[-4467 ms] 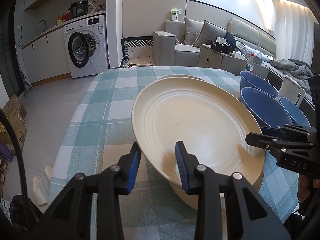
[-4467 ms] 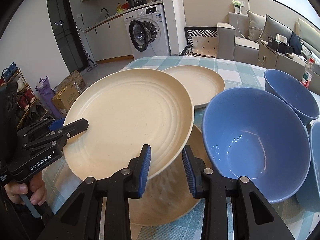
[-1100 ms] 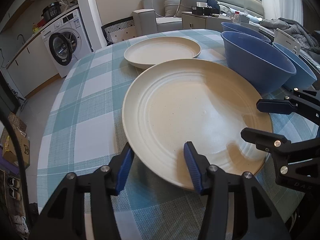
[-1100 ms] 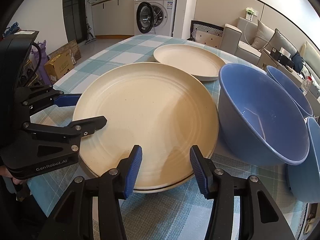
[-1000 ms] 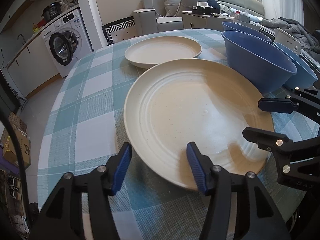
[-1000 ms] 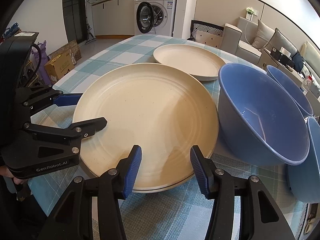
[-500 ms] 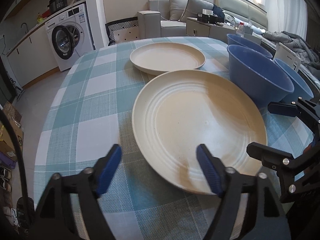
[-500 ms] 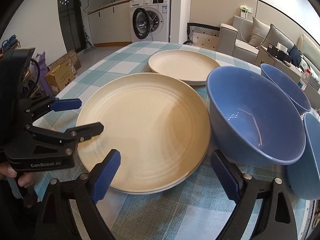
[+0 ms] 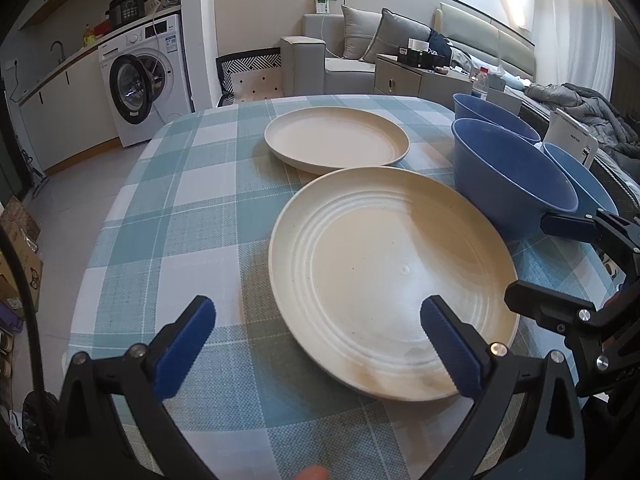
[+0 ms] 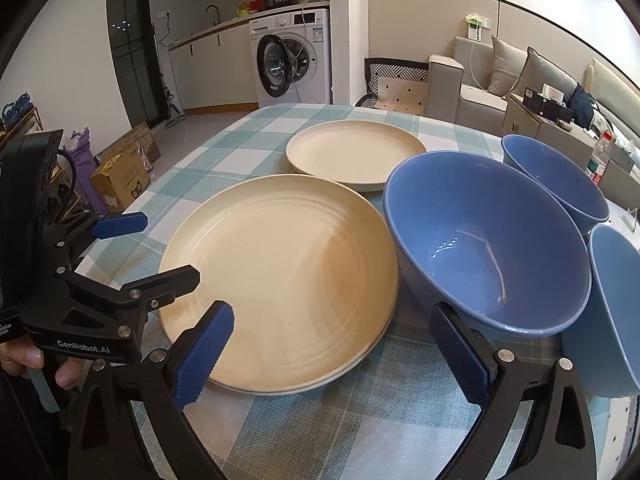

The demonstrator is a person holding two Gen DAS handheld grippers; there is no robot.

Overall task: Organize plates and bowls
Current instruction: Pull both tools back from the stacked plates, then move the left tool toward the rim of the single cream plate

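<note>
Near plate: a cream plate point(image 9: 394, 280) lies flat on the checked surface point(image 9: 180, 216), stacked on a second cream plate whose rim point(image 10: 360, 360) shows just under its near edge in the right wrist view.
Far plate: another cream plate point(image 9: 337, 142) sits alone farther back on the surface, just beyond the stack and apart from it.
Middle bowl: a blue bowl point(image 10: 486, 240) stands upright just beside the stack's right edge; whether it touches the plate cannot be told.
Far bowl: a second blue bowl point(image 10: 556, 178) stands behind the middle one, near the surface's far right side.
Near bowl: a third blue bowl point(image 10: 616, 308) sits at the right edge of the right wrist view, close against the middle bowl and partly cut off.
Left gripper: the left gripper point(image 9: 316, 348) hangs over the near left rim of the stack, its jaws spread wide after just opening; the blue pads point(image 9: 184, 344) press on nothing, though one finger reaches over the plate.
Right gripper: the right gripper point(image 10: 334, 356) is at the near right rim of the stack, jaws also spread wide after just opening and holding nothing.
Hand: fingers of the person's left hand point(image 10: 44, 364) wrap the left gripper's handle.
Surroundings: a washing machine point(image 9: 146, 80) and a grey sofa point(image 9: 360, 48) stand beyond the surface.
</note>
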